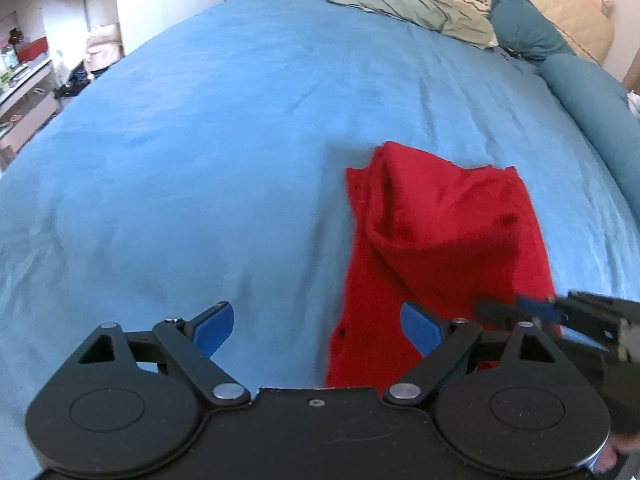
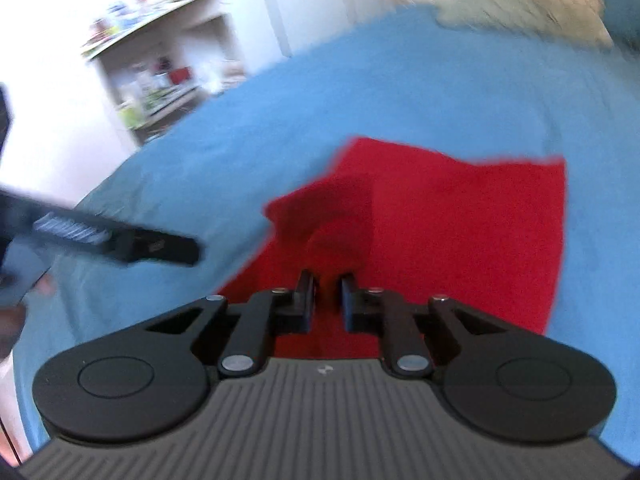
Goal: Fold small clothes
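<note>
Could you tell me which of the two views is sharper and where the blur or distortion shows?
Left wrist view: mostly sharp, the red garment slightly soft, the blue bedspread bowed by the fisheye. Right wrist view: motion-blurred throughout, worst on the shelves and the left gripper.

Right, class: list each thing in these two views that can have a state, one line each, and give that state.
Red garment: lying on the bed, rumpled, partly folded over itself.
Left hand-held gripper: open wide, holding nothing.
Right hand-held gripper: nearly shut, narrow gap, over the garment; grip on cloth unclear.
Blue bedcover: spread flat, lightly creased.
Green pillow: lying at the bed's head, crumpled.
</note>
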A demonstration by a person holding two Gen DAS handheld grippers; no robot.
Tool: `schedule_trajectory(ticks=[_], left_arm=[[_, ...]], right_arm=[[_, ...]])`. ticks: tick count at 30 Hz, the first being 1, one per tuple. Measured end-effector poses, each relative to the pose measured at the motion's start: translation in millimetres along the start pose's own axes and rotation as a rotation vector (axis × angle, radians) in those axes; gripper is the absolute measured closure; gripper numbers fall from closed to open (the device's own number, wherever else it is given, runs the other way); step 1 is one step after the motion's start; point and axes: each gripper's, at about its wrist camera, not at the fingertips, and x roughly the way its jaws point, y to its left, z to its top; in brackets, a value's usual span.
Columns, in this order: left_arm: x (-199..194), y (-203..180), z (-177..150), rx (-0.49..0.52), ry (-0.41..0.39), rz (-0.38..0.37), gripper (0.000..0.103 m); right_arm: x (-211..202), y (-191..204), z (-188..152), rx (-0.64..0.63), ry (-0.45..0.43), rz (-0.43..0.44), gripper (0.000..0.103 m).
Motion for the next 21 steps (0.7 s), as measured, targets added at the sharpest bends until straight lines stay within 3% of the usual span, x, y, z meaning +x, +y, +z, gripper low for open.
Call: schedule_trajectory(ticks=[5, 11, 13, 17, 19, 21], left_arm=[[-4, 23, -12, -0.048, 0.013, 0.042, 0.01], [-10, 28, -19, -0.056, 0.018, 0.036, 0.01], [-13, 22, -17, -0.057, 0.011, 0.011, 0.01], [-14, 2, -14, -0.052, 0.008, -0.063, 0.01], [-10, -13, -15, -0.005, 0.001, -0.069, 0.01], [-3, -20, -17, 0.005, -0.005, -0.057, 0.01]], right_arm=[[31, 37, -28, -0.142, 0.12, 0.033, 0.067], [18, 36, -33, -0.139, 0.099, 0.024, 0.046], [-2, 30, -34, -0.13, 0.076, -0.013, 0.044], [-45, 14, -48, -0.04, 0.042, -0.191, 0.021], [-61, 0, -60, 0.04, 0.042, -0.309, 0.02], [-69, -13, -74, 0.101, 0.062, -0.358, 0.02]])
